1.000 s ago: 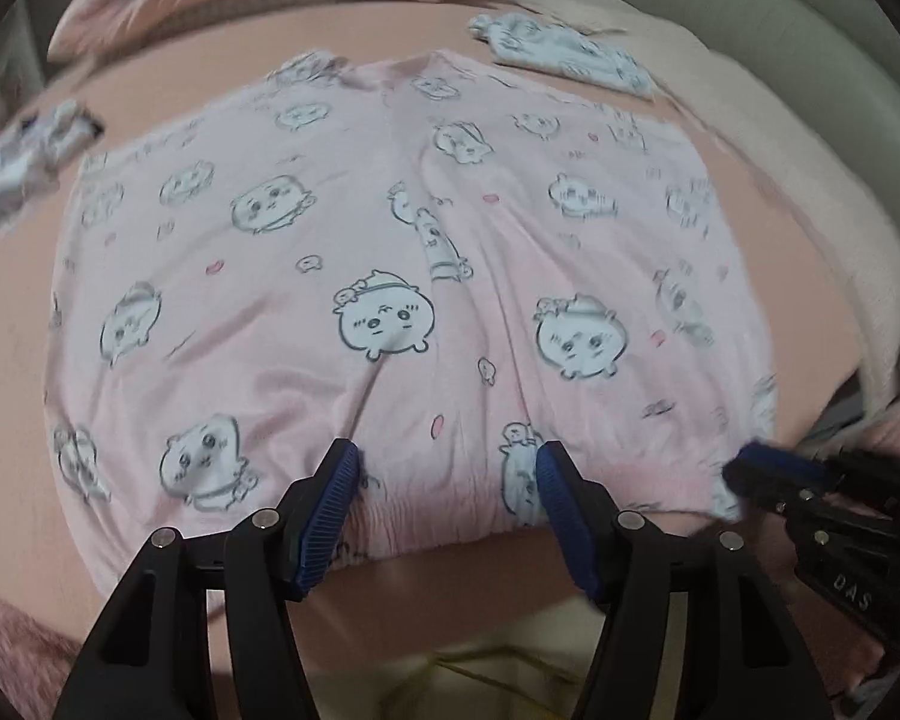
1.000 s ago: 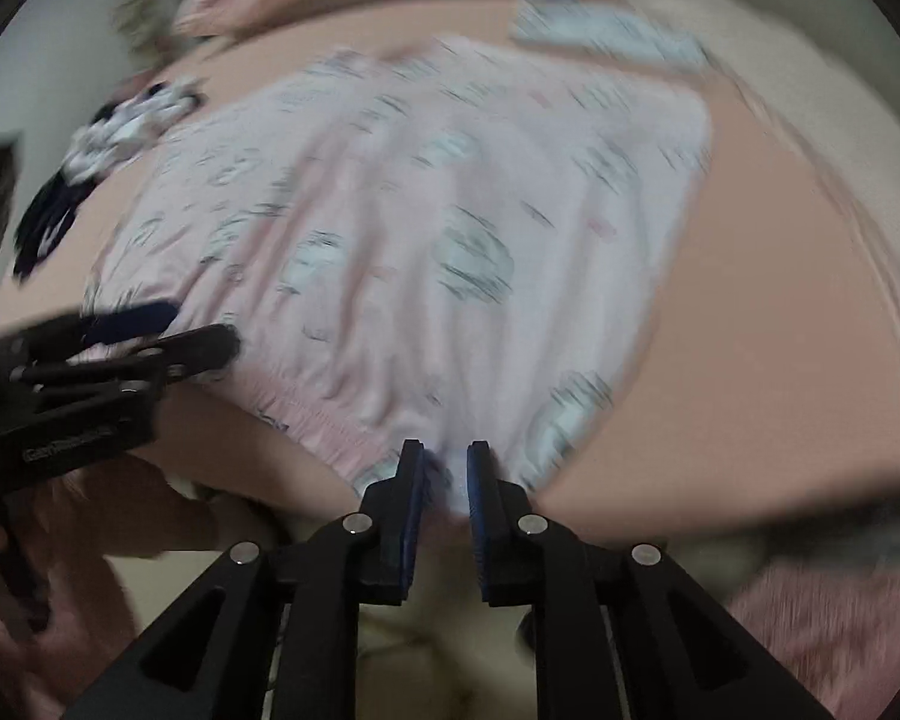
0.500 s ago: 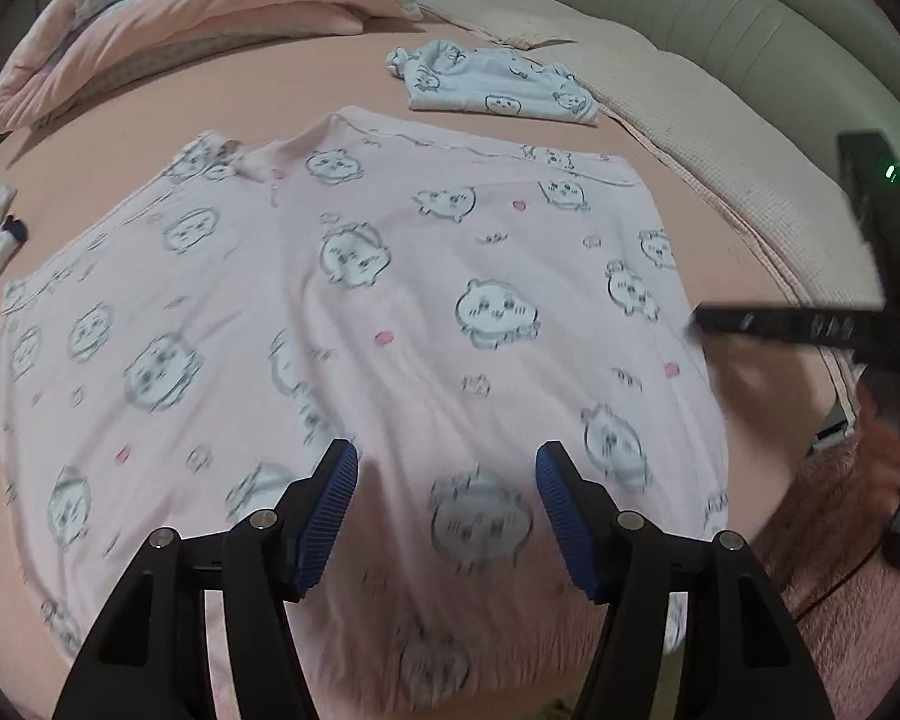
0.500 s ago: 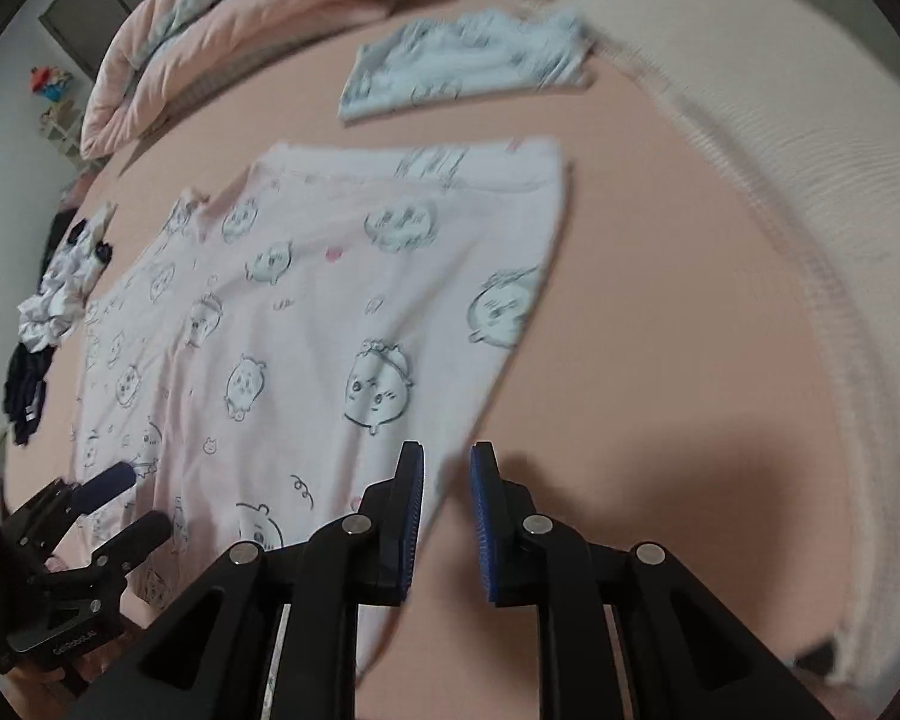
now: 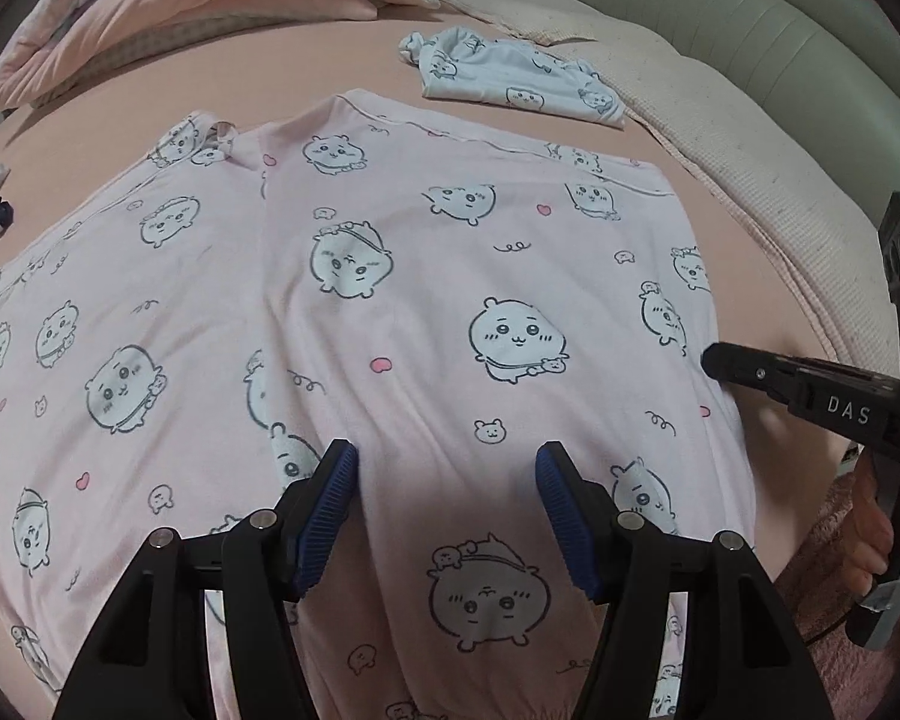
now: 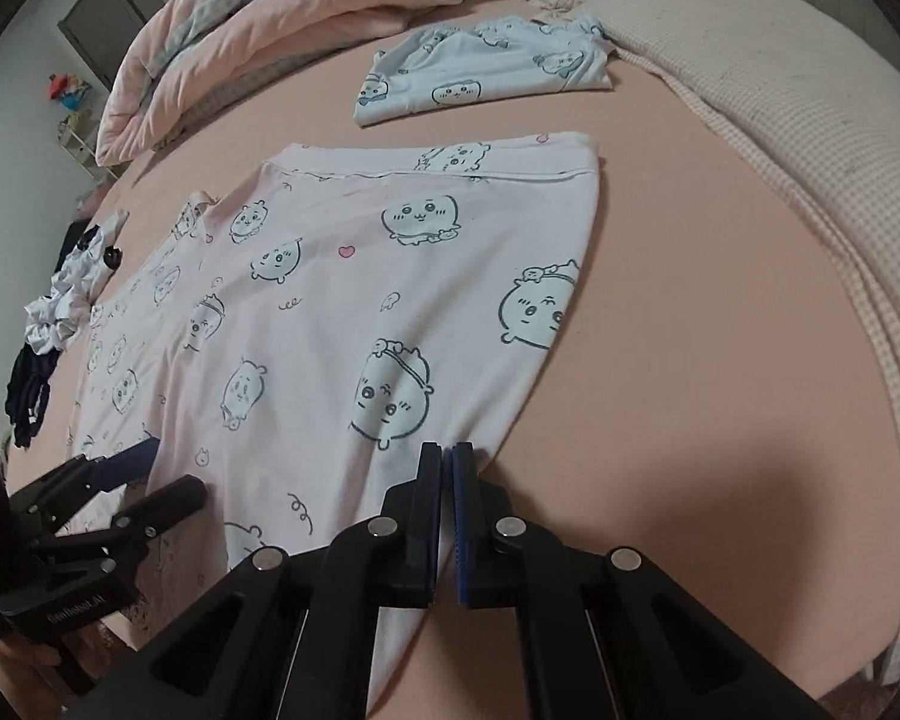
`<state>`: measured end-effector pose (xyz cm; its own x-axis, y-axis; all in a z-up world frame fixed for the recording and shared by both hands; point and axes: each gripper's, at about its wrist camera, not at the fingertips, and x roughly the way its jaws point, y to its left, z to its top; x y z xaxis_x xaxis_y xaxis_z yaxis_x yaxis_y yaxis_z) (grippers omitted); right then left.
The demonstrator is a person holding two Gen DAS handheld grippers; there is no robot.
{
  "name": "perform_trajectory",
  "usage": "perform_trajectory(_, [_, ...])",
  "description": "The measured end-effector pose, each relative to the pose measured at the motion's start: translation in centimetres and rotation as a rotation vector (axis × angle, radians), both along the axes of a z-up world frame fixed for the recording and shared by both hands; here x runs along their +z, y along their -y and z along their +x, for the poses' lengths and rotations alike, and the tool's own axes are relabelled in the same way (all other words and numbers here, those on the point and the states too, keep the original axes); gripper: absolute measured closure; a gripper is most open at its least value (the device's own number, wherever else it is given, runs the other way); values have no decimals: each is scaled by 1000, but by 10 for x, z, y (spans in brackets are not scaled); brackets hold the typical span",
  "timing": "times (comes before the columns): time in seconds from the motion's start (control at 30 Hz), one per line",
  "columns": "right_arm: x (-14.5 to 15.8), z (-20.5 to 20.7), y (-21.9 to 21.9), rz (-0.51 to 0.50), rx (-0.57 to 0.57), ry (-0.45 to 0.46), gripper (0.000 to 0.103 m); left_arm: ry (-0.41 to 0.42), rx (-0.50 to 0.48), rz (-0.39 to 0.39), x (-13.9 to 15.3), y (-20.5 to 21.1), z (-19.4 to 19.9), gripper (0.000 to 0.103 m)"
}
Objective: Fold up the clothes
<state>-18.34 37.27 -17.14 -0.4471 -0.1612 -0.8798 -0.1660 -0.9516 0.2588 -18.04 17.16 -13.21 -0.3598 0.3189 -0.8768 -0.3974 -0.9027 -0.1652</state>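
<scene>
- The pink pyjama bottoms (image 5: 450,324) lie spread flat on the peach bed sheet (image 6: 720,312), printed with cartoon faces; the two legs lie side by side with the hems at the far end; the elastic waistband sits at the near edge of the bed.
- No fold appears made in this garment yet; by my judgement it is laid out and smoothed, ready for a first fold, probably one leg over the other.
- A light-blue garment (image 6: 480,78) of the same print lies already folded beyond the hems, near the cream blanket (image 6: 780,90); that piece looks finished.
- A dark-and-white heap of clothes (image 6: 60,312) waits at the left of the sheet, apparently still to be folded; so most of the work remains.
- The left gripper (image 5: 447,516) hovers over the middle of the pink fabric with its jaws standing well apart; nothing is between the pads.
- The right gripper (image 6: 447,516) has its jaws pressed together at the right edge of the pink cloth; whether they pinch the fabric or rest just over it, I cannot tell.
</scene>
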Motion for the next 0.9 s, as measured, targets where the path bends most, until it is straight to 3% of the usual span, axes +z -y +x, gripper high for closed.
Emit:
perform_trajectory(0.03, [0,-1,-3,2,-4,9,100,0,3,1,0,1,0,43])
perform_trajectory(0.1, [1,-1,-5,-13,-2,13,87,1,4,-6,0,2,2,43])
perform_trajectory(0.13, [1,-1,-6,-20,-1,15,70,1,5,-10,1,2,2,43])
perform_trajectory(0.17, [2,-1,-7,-28,0,17,62,1,5,-14,1,3,3,43])
perform_trajectory(0.27, [4,0,-4,11,-5,17,56,-16,8,-29,4,4,6,43])
perform_trajectory(0.33, [5,1,-1,65,-7,10,59,-18,15,-28,6,6,8,43])
perform_trajectory(0.4, [0,1,-1,63,-8,13,85,-14,19,-26,6,8,9,43])
perform_trajectory(0.47, [0,2,-6,11,-8,-2,98,-9,24,-24,6,8,9,43])
perform_trajectory(0.53, [0,3,-11,-43,-7,-19,100,-6,27,-21,6,8,10,43])
perform_trajectory(0.73, [6,7,-12,31,-11,-34,101,-6,21,-26,7,6,11,43])
perform_trajectory(0.9, [2,10,-26,19,-39,-6,102,7,15,-37,2,8,11,43])
